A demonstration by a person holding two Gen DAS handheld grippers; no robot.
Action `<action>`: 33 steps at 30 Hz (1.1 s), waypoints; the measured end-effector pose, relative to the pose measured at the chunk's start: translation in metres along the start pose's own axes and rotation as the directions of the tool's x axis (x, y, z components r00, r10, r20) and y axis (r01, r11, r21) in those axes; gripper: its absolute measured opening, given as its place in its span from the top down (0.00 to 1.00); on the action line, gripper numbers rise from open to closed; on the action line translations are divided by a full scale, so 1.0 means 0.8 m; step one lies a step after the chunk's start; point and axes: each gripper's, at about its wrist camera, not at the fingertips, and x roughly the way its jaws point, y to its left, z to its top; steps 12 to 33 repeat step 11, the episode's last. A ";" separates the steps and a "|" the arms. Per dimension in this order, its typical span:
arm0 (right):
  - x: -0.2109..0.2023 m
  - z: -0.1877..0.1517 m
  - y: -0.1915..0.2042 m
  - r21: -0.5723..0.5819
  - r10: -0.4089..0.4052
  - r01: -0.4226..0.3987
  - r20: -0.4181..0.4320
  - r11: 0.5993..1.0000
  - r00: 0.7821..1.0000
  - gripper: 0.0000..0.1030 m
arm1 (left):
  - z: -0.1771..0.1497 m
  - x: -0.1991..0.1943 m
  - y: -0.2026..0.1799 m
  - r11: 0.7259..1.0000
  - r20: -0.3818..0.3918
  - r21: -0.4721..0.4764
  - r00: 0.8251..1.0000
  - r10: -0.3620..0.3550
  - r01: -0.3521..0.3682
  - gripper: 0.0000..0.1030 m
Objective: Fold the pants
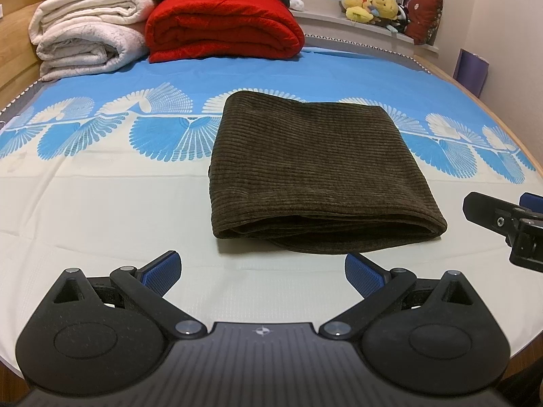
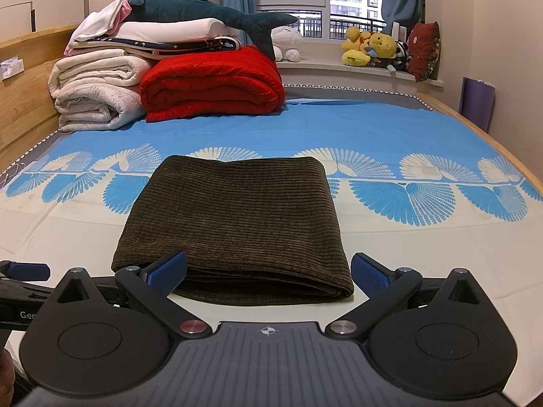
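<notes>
The dark brown corduroy pants (image 1: 315, 173) lie folded into a thick rectangle on the bed sheet (image 1: 101, 203), with the layered edge toward me. They also show in the right wrist view (image 2: 237, 224). My left gripper (image 1: 261, 271) is open and empty, just short of the pants' near edge. My right gripper (image 2: 268, 273) is open and empty, its blue pads (image 2: 168, 271) on either side of the near edge, not clamping it. The right gripper shows at the right edge of the left wrist view (image 1: 509, 220).
Folded white blankets (image 1: 85, 34) and a red quilt (image 1: 224, 27) are stacked at the bed's far left. A plush shark (image 2: 210, 13) lies on the stack. Stuffed toys (image 2: 373, 51) sit on the windowsill. A wooden headboard (image 2: 27, 68) runs along the left.
</notes>
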 end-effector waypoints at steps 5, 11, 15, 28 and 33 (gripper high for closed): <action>-0.001 0.000 -0.001 -0.003 0.001 -0.001 0.001 1.000 1.000 0.01 | -0.002 0.000 0.000 1.000 -0.001 -0.002 1.000 0.000 0.000 0.00; -0.001 0.000 -0.001 -0.004 0.001 -0.001 0.001 1.000 1.000 0.01 | -0.002 0.000 0.002 1.000 -0.001 -0.002 1.000 0.001 -0.001 0.00; -0.001 0.000 -0.001 -0.004 0.001 -0.001 0.001 1.000 1.000 0.01 | -0.002 0.000 0.002 1.000 -0.001 -0.002 1.000 0.001 -0.001 0.00; -0.001 0.000 -0.001 -0.004 0.001 -0.001 0.001 1.000 1.000 0.01 | -0.002 0.000 0.002 1.000 -0.001 -0.002 1.000 0.001 -0.001 0.00; -0.001 0.000 -0.001 -0.004 0.001 -0.001 0.001 1.000 1.000 0.01 | -0.002 0.000 0.002 1.000 -0.001 -0.002 1.000 0.001 -0.001 0.00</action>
